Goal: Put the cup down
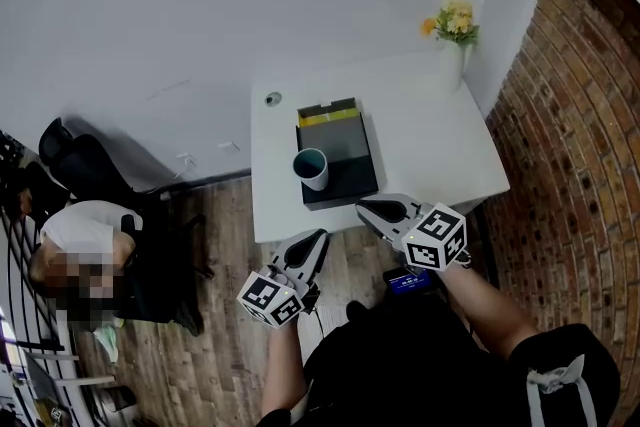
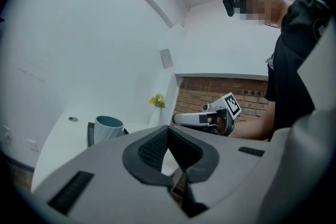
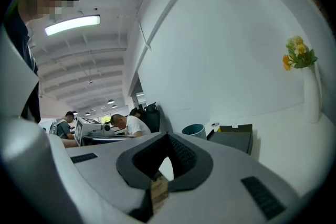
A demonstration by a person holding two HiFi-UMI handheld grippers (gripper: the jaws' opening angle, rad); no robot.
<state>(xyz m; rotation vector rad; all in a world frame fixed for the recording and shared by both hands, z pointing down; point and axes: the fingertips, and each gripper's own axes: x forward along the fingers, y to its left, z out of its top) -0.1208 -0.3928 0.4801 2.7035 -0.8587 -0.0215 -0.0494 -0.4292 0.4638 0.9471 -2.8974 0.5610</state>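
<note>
A blue-grey ribbed cup [image 1: 311,168] stands upright at the left front of a dark tray [image 1: 352,163] on the white table [image 1: 420,135]. Nothing holds it. My left gripper [image 1: 318,237] hangs just off the table's front edge, below the cup, jaws shut and empty. My right gripper [image 1: 362,207] sits at the front edge, right of the cup and clear of it, also shut with nothing in it. In the left gripper view the cup [image 2: 107,127] is beyond the closed jaw tips [image 2: 168,129]. In the right gripper view the cup [image 3: 194,130] stands left of the tray [image 3: 233,136], past the closed tips [image 3: 168,136].
A white vase of yellow flowers [image 1: 452,35] stands at the table's far right corner. A round cable hole [image 1: 273,99] is at the far left. A brick wall [image 1: 580,115] bounds the right side. A person [image 1: 85,245] sits on the left over a wooden floor.
</note>
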